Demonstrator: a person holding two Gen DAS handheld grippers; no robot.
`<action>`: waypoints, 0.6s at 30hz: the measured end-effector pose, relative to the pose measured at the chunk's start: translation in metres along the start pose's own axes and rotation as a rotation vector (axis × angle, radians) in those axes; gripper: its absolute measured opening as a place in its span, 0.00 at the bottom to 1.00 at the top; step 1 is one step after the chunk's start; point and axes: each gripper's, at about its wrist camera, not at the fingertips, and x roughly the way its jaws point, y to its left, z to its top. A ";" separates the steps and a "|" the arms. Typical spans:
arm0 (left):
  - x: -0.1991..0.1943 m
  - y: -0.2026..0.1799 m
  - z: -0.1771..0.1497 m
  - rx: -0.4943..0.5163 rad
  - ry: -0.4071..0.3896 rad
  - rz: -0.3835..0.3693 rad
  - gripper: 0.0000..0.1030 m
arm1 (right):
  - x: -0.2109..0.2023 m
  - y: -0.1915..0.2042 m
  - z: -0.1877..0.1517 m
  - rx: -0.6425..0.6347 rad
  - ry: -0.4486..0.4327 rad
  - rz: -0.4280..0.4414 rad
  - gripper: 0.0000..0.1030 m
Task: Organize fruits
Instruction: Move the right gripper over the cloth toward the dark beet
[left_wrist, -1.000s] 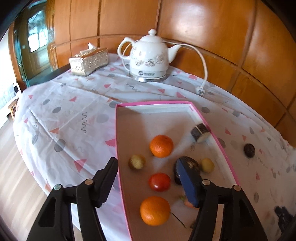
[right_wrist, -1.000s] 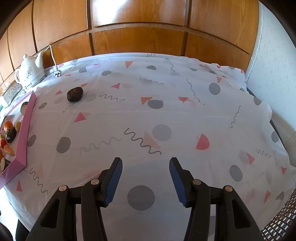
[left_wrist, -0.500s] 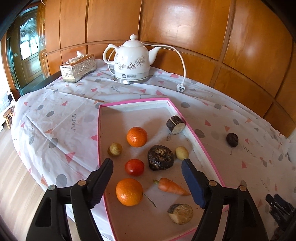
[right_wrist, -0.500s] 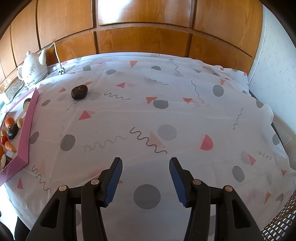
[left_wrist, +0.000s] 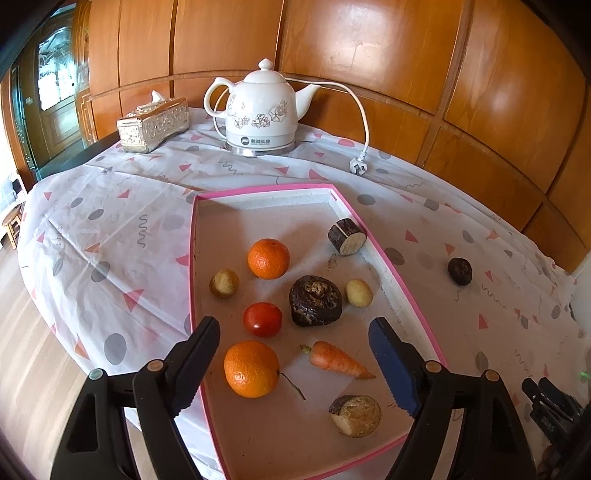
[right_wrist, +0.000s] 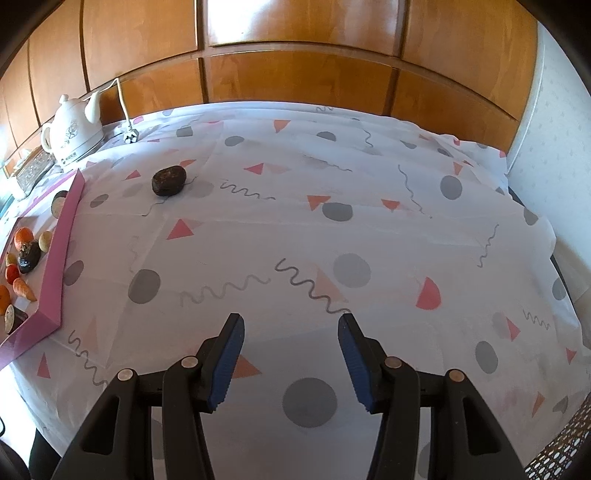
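Observation:
A pink-rimmed tray (left_wrist: 391, 258) holds two oranges (left_wrist: 268, 258) (left_wrist: 251, 368), a red tomato (left_wrist: 262, 319), a carrot (left_wrist: 338, 360), a dark brown fruit (left_wrist: 315, 301), two small yellowish fruits (left_wrist: 224, 283) (left_wrist: 358, 293) and two cut dark-skinned pieces (left_wrist: 347, 236) (left_wrist: 355, 415). My left gripper (left_wrist: 295, 363) is open and empty above the tray's near end. One dark fruit (right_wrist: 168, 180) lies alone on the tablecloth, right of the tray (right_wrist: 61, 251); it also shows in the left wrist view (left_wrist: 460, 271). My right gripper (right_wrist: 291, 363) is open and empty over bare cloth, well short of that fruit.
A white electric kettle (left_wrist: 261, 110) with its cord and plug (left_wrist: 359, 168) stands at the back by the wood-panelled wall. A silver tissue box (left_wrist: 153, 123) sits left of it. The table edge drops off at the left (left_wrist: 40, 280). A white wall (right_wrist: 554, 155) borders the right.
My left gripper has pulled back and risen from the tray, leaving the dark brown fruit lying in it. The carrot and near cut piece have come into view. My right gripper has barely moved.

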 end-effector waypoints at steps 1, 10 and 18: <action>0.000 0.000 0.000 -0.001 0.001 0.000 0.81 | 0.001 0.001 0.001 -0.004 0.000 0.003 0.52; -0.002 0.007 -0.003 -0.026 -0.002 -0.003 0.83 | 0.007 0.014 0.011 -0.031 0.013 0.053 0.52; -0.001 0.013 -0.005 -0.044 0.009 -0.014 0.83 | 0.014 0.028 0.019 -0.048 0.032 0.088 0.52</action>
